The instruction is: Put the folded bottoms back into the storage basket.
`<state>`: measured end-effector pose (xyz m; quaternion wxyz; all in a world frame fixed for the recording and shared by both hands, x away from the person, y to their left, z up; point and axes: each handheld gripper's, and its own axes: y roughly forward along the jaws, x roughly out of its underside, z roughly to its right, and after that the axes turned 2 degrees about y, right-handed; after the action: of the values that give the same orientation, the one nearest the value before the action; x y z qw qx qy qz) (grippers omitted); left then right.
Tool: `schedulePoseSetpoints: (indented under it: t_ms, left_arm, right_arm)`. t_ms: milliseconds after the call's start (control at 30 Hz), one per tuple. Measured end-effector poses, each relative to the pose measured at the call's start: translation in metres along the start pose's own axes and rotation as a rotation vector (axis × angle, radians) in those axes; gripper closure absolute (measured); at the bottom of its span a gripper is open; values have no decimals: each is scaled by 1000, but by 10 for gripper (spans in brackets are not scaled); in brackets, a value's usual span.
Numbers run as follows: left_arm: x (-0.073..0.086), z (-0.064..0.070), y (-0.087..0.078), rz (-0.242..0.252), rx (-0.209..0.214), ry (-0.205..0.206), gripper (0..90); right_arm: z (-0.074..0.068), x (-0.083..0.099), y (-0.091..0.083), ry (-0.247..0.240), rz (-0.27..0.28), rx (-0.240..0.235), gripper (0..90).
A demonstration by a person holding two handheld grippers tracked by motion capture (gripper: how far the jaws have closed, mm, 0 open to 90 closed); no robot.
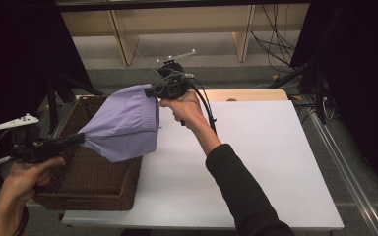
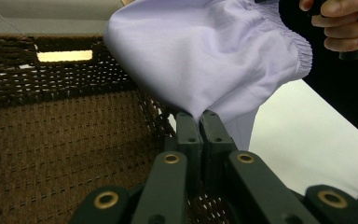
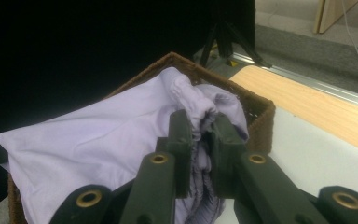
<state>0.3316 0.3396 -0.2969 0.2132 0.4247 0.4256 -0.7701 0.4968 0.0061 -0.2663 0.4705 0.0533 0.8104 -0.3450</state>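
Surroundings: a brown woven basket [image 1: 98, 182] sits at the left edge of the white desk [image 1: 256, 172], directly under the cloth.
Cloth: a lilac cloth [image 1: 125, 123] with a gathered elastic edge hangs stretched in the air above the basket.
Left gripper [image 1: 81, 137]: fingers closed on one corner of the cloth.
Right gripper [image 1: 153, 92]: fingers clamped on the bunched elastic edge.

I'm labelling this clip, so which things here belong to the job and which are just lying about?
In the job:
- lilac cloth, stretched between both tools
- left tool
- right tool
- wicker basket beneath

Lying about:
- white table sheet
- floor cables
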Motion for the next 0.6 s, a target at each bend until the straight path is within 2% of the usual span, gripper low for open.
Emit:
schedulePoseSetpoints:
  t_ms: [600]
  left_arm:
    - [3,-23,-19,17,-18,-40,880]
  right_arm:
    - [-16,-12,24,-6,-13,-9,816]
